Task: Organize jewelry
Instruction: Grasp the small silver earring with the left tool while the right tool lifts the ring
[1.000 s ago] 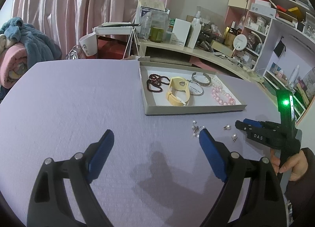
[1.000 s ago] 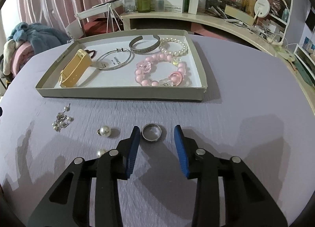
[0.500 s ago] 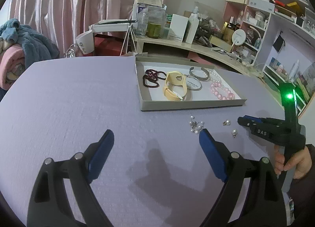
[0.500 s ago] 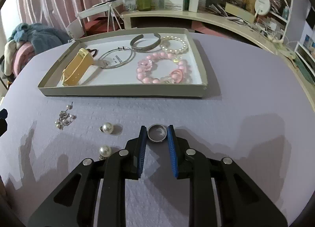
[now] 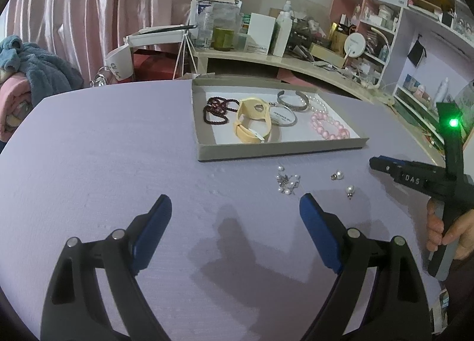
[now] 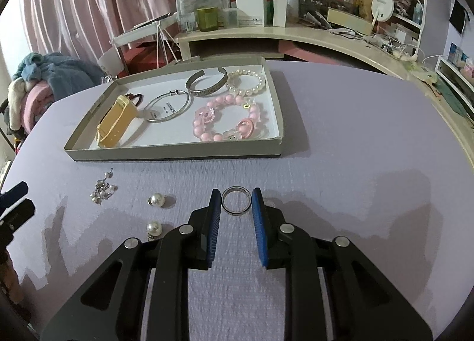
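1. Silver ring (image 6: 236, 201) sits pinched between the blue pads of the right gripper (image 6: 236, 203), on the lilac table (image 6: 355, 163) just before the tray (image 6: 177, 151).
2. Left gripper (image 5: 235, 212) hovers spread wide — holding nothing — near the pearl earrings (image 5: 337, 175).

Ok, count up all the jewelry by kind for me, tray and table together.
Bead strands: 3, the dark red strand, pearl bracelet, pink bracelet
Bangles: 2, the hoop, cuff
Yellow strap: 1
Ring: 1
Pearl studs: 2
Pearl cluster: 1
Total: 10
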The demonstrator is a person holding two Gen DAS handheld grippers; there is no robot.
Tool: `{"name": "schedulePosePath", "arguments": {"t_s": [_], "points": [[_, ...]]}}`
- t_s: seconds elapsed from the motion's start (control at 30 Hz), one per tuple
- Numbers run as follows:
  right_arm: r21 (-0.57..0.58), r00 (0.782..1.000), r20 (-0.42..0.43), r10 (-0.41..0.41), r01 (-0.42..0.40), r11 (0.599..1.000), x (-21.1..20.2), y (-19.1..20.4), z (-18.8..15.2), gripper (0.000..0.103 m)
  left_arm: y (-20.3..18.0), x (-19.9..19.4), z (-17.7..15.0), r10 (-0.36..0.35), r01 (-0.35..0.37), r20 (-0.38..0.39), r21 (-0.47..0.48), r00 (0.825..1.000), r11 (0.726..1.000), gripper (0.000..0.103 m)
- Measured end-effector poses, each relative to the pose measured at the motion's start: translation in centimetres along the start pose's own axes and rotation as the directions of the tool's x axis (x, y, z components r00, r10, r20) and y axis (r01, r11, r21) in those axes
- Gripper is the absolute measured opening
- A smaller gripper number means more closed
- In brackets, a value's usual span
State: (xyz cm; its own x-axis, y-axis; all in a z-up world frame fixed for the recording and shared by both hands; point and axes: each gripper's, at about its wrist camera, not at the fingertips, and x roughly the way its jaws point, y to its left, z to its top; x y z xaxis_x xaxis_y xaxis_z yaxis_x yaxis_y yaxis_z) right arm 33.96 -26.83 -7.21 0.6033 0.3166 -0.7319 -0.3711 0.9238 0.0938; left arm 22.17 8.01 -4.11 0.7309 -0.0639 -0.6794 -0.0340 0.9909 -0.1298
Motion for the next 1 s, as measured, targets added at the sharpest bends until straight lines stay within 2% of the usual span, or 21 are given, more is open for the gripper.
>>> {"name": "schedulePosePath", "arguments": {"t_s": [0.17,0.47,0.5,0.67,0.73,0.8,0.87,1.0], "points": [[0.004,1.000,0.013,0.007,-0.007,1.000,-0.5,-0.2,0.1,0.022,-1.9,1.7,0.2,0.004,-0.002,-0.038,0.052,0.999,0.999,0.087],[0.028,0.999,0.032,0.010,-0.010,1.000,-1.1,-1.6,0.4,0.022,-4.7,6.4,1.0,0.019,-0.009,-0.138,0.072,0.990,0.997,0.065],[0.031,0.999,0.031,0.009,-0.010,0.999,-1.0,-1.8,0.4,0.022,-4.9,6.9,1.0,0.023,-0.012,-0.145,0.074,0.989,0.997,0.061],[0.043,1.000,0.028,0.012,-0.014,0.999,-0.8,-2.4,0.3,0.022,-6.0,8.3,1.6,0.058,-0.043,-0.147,0.103,0.987,0.994,0.054],[0.048,1.000,0.027,0.016,-0.017,0.999,-0.8,-2.6,0.3,0.022,-6.3,8.5,1.9,0.061,-0.045,-0.147,0.110,0.987,0.993,0.047],[0.052,0.999,0.027,0.019,-0.020,0.998,-0.7,-2.7,0.4,0.022,-6.8,8.7,1.9,0.073,-0.054,-0.141,0.130,0.987,0.990,0.026],[0.058,0.999,0.026,0.023,-0.025,0.998,-0.6,-2.8,0.4,0.022,-7.3,8.6,1.9,0.060,-0.039,-0.142,0.142,0.988,0.989,0.010],[0.059,0.999,0.028,0.030,-0.031,0.998,-0.8,-2.7,0.3,0.022,-7.8,8.5,1.5,0.054,-0.032,-0.137,0.155,0.989,0.987,0.007]]}}
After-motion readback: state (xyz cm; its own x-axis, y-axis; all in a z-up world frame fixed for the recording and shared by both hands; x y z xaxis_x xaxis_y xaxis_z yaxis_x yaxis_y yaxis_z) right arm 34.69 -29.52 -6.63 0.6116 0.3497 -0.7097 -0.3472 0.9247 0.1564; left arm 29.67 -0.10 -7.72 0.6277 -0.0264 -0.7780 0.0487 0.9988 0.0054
